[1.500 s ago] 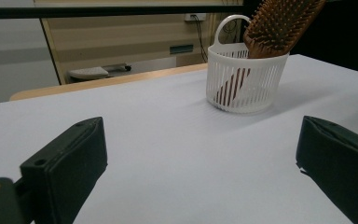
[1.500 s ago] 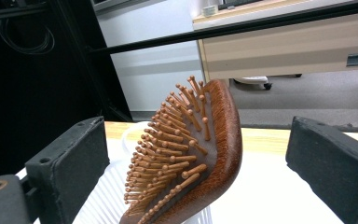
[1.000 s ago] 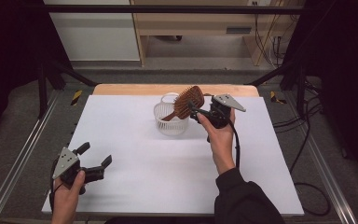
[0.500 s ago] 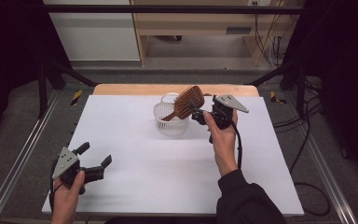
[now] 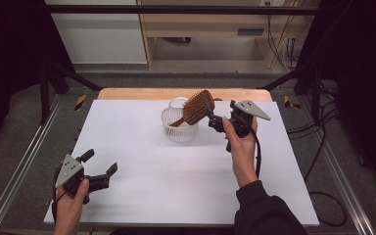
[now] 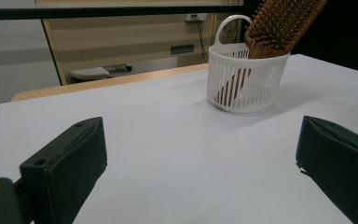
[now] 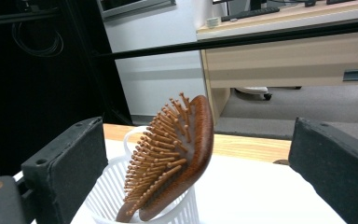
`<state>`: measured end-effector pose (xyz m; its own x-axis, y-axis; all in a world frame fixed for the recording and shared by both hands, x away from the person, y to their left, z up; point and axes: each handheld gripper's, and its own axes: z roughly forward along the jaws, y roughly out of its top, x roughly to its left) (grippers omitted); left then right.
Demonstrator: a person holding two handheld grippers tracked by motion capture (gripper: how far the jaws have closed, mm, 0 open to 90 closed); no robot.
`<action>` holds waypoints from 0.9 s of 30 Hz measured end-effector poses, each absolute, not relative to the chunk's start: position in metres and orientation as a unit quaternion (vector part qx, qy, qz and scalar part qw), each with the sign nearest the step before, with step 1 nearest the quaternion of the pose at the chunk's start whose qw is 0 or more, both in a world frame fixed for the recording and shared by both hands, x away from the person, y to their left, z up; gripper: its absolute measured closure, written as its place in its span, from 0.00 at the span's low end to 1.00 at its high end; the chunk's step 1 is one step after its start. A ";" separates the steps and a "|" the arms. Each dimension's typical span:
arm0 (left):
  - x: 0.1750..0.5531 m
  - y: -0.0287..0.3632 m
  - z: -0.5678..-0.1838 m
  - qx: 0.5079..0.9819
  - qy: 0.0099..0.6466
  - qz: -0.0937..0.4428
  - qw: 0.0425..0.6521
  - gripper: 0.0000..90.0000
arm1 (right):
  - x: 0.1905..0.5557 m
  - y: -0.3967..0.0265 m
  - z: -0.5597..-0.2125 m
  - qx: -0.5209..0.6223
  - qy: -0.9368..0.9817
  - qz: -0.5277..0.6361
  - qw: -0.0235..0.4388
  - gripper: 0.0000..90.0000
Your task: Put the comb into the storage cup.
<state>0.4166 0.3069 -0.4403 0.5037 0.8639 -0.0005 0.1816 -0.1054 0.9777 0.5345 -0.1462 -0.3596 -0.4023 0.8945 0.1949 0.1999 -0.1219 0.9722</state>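
Note:
A brown wooden hairbrush (image 5: 198, 107) stands handle-down in a small white slatted basket (image 5: 178, 131) at the back middle of the white table, its bristled head leaning out toward the right. My right gripper (image 5: 212, 121) is held just right of the brush head, open; in the right gripper view the hairbrush (image 7: 177, 154) and basket (image 7: 114, 198) sit ahead between the wide-apart jaws, untouched. My left gripper (image 5: 99, 163) stands open and empty near the front left corner. In the left gripper view the basket (image 6: 244, 79) and hairbrush (image 6: 279, 25) are far ahead.
The white table top (image 5: 142, 147) has a wooden strip (image 5: 127, 93) along its back edge. Metal frame rails (image 5: 19, 171) run down both sides. Behind the table are a wooden desk (image 5: 200, 24) and cables on the floor (image 5: 303, 127).
My right gripper has drawn back a little to the right, away from the brush head. The brush stays leaning in the basket. The left gripper has hardly moved.

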 end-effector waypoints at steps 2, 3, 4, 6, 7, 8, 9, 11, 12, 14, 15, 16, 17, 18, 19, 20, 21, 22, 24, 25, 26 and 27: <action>0.417 0.307 -0.440 0.675 0.387 0.313 0.544 0.02 | 0.533 -0.149 -0.359 0.461 0.592 0.592 0.295 0.04; 0.417 0.307 -0.440 0.675 0.387 0.313 0.544 0.02 | 0.532 -0.150 -0.359 0.462 0.591 0.592 0.295 0.04; 0.417 0.307 -0.440 0.675 0.387 0.313 0.544 0.02 | 0.531 -0.152 -0.358 0.462 0.590 0.593 0.295 0.04; 0.417 0.307 -0.440 0.675 0.387 0.314 0.544 0.02 | 0.530 -0.154 -0.358 0.461 0.589 0.593 0.298 0.04; 0.416 0.307 -0.440 0.675 0.387 0.314 0.544 0.02 | 0.529 -0.156 -0.358 0.460 0.588 0.594 0.298 0.04; 0.416 0.307 -0.440 0.675 0.387 0.314 0.544 0.02 | 0.528 -0.157 -0.358 0.459 0.590 0.593 0.299 0.04; 0.417 0.307 -0.440 0.675 0.387 0.314 0.544 0.02 | 0.528 -0.158 -0.358 0.458 0.590 0.593 0.301 0.04; 0.417 0.307 -0.440 0.675 0.387 0.314 0.544 0.02 | 0.526 -0.160 -0.357 0.458 0.589 0.594 0.302 0.04; 0.417 0.307 -0.440 0.675 0.387 0.314 0.544 0.02 | 0.526 -0.161 -0.357 0.458 0.588 0.594 0.303 0.05; 0.416 0.307 -0.440 0.675 0.387 0.314 0.544 0.02 | 0.524 -0.163 -0.357 0.458 0.588 0.593 0.305 0.05; 0.416 0.307 -0.440 0.674 0.388 0.314 0.545 0.02 | 0.524 -0.165 -0.357 0.456 0.588 0.593 0.308 0.05; 0.416 0.307 -0.440 0.674 0.388 0.314 0.545 0.02 | 0.523 -0.166 -0.357 0.456 0.587 0.593 0.310 0.05; 0.417 0.308 -0.440 0.674 0.388 0.314 0.545 0.02 | 0.522 -0.167 -0.357 0.456 0.586 0.593 0.310 0.05; 0.417 0.308 -0.440 0.674 0.388 0.314 0.545 0.02 | 0.522 -0.168 -0.357 0.456 0.586 0.593 0.312 0.05; 0.417 0.308 -0.440 0.674 0.388 0.314 0.545 0.02 | 0.521 -0.169 -0.357 0.456 0.586 0.592 0.313 0.05; 0.417 0.308 -0.440 0.674 0.388 0.314 0.545 0.02 | 0.520 -0.171 -0.357 0.456 0.585 0.592 0.314 0.05; 0.417 0.308 -0.440 0.674 0.388 0.315 0.544 0.02 | 0.520 -0.172 -0.357 0.456 0.584 0.593 0.316 0.05; 0.417 0.308 -0.440 0.674 0.388 0.315 0.545 0.02 | 0.519 -0.173 -0.357 0.455 0.584 0.592 0.318 0.05; 0.416 0.308 -0.440 0.674 0.388 0.315 0.544 0.02 | 0.518 -0.175 -0.356 0.454 0.584 0.591 0.321 0.05; 0.416 0.308 -0.440 0.674 0.387 0.315 0.544 0.02 | 0.517 -0.176 -0.356 0.453 0.584 0.591 0.324 0.05; 0.416 0.308 -0.440 0.674 0.388 0.315 0.544 0.02 | 0.516 -0.177 -0.356 0.453 0.584 0.591 0.325 0.05; 0.416 0.308 -0.440 0.674 0.388 0.315 0.544 0.02 | 0.516 -0.178 -0.356 0.453 0.581 0.592 0.327 0.05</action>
<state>0.4164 0.3078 -0.4403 0.5004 0.8658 0.0032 0.1790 -0.1071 0.9780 0.5156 -0.1783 -0.3560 -0.3767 0.9131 0.1562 0.1401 -0.1106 0.9839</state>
